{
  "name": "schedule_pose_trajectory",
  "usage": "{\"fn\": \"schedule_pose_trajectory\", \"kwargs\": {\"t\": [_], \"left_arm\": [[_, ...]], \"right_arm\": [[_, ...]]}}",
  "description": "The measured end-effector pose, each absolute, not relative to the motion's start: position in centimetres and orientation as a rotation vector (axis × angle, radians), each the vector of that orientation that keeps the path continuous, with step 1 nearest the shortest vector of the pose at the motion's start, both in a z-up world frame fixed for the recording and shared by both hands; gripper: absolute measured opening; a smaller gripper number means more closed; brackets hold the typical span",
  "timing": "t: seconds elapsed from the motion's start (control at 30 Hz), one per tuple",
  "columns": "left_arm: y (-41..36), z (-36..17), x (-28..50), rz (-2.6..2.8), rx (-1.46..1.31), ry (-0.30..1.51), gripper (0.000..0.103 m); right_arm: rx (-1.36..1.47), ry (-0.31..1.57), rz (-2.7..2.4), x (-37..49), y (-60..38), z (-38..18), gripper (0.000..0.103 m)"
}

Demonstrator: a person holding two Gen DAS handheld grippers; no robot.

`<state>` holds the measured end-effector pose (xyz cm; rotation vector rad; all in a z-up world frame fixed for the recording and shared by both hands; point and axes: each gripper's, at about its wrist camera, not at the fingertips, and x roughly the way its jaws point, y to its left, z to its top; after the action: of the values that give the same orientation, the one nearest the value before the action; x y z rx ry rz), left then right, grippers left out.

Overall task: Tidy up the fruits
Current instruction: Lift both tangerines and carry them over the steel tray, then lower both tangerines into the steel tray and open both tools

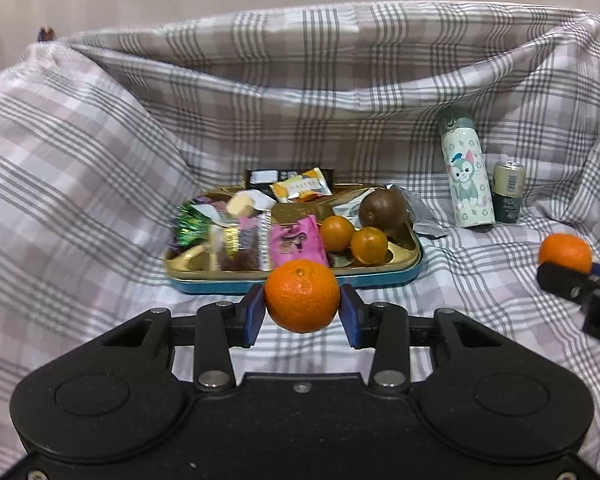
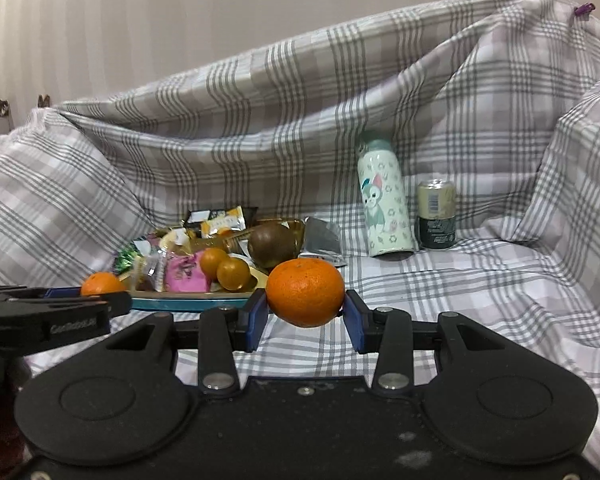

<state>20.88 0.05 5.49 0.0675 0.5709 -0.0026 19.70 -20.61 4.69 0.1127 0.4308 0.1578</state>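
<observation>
Gripping round orange mandarin point(image 1: 302, 296) | left tongs point(image 1: 302, 312) clamped | skin dimpled

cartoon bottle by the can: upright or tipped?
Upright. The bottle stands on its base on the plaid cloth, cap up, beside the can.

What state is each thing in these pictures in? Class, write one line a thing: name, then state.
left gripper: shut on a mandarin, held above the cloth.
right gripper: shut on a second mandarin.
tray: flat on the cloth, holding snacks and fruit.
two small oranges: in the tray, touching.
kiwi: in the tray.
bottle: upright, capped.
can: upright.
</observation>
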Motion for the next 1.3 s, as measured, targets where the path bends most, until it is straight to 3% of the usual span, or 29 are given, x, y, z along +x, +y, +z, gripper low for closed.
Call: {"fn": "schedule_pose_trajectory", "kwargs": {"t": [0.27, 0.6, 0.97, 1.3], "left_arm": [[-0.4, 8.1, 14.9, -0.003, 0.128, 0.599, 0.049], [-1.4, 6.1, 7.9, -0.062, 0.121, 0.718, 0.049], [-2.2, 2.8, 4.1, -0.073, 0.121, 0.843, 0.049], [-3.2, 2.0, 3.3, -0.135, 0.121, 0.861, 0.051]], "right_arm": [[0.068, 0.393, 0.189, 12.8, -21.0, 7.6, 0.043], [0.062, 0.495, 0.193, 5.4, -21.4, 4.9, 0.043], [0.113, 0.694, 0.158, 3.1, -21.7, 0.6, 0.043], [0.09, 0.714, 0.19, 3.6, -20.7, 0.1, 0.043]]}}
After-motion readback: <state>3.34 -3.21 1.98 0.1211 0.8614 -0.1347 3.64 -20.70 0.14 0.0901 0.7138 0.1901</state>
